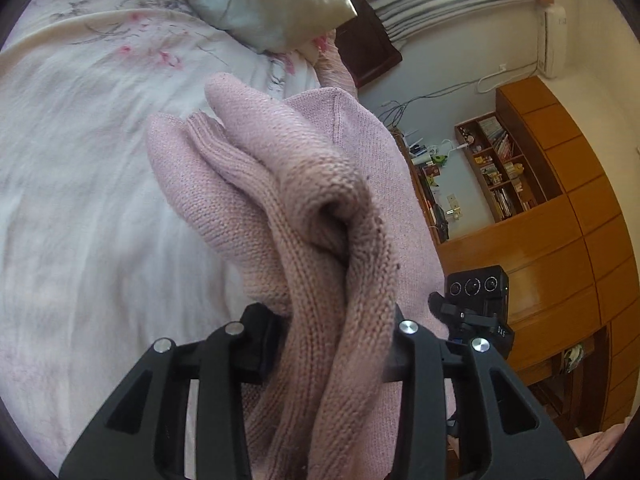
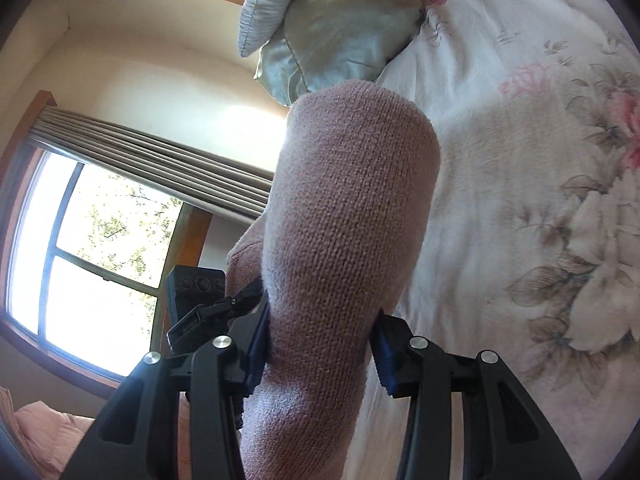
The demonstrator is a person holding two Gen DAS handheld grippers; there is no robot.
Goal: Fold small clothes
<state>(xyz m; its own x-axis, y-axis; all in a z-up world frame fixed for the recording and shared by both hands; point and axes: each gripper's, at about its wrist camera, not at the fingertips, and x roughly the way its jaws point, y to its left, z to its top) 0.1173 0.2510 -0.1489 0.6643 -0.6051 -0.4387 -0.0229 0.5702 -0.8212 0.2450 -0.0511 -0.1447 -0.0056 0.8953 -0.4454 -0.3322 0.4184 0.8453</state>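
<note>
Two grippers hold one pink knitted sweater (image 1: pixel 304 200) up off the bed, and we see it from both wrists.

We have the left gripper (image 1: pixel 332 344) with its jaws closed on a thick bunch of folds, ribbed edges and a rolled opening standing up ahead of the fingers; the right gripper (image 2: pixel 320 344) has its jaws clamped on a single rounded fold that rises straight in front of its camera. In the left view, part of the other gripper's black camera unit (image 1: pixel 478 288) shows just past the sweater's right edge. Under the cloth lies the bed (image 1: pixel 80 184) with its white flowered cover, and a pale green pillow (image 2: pixel 340 20) sits near the head. Beyond, we can make out a window (image 2: pixel 92 264) with gathered grey curtains, and wooden cabinets (image 1: pixel 560 216) with a bookshelf.
</note>
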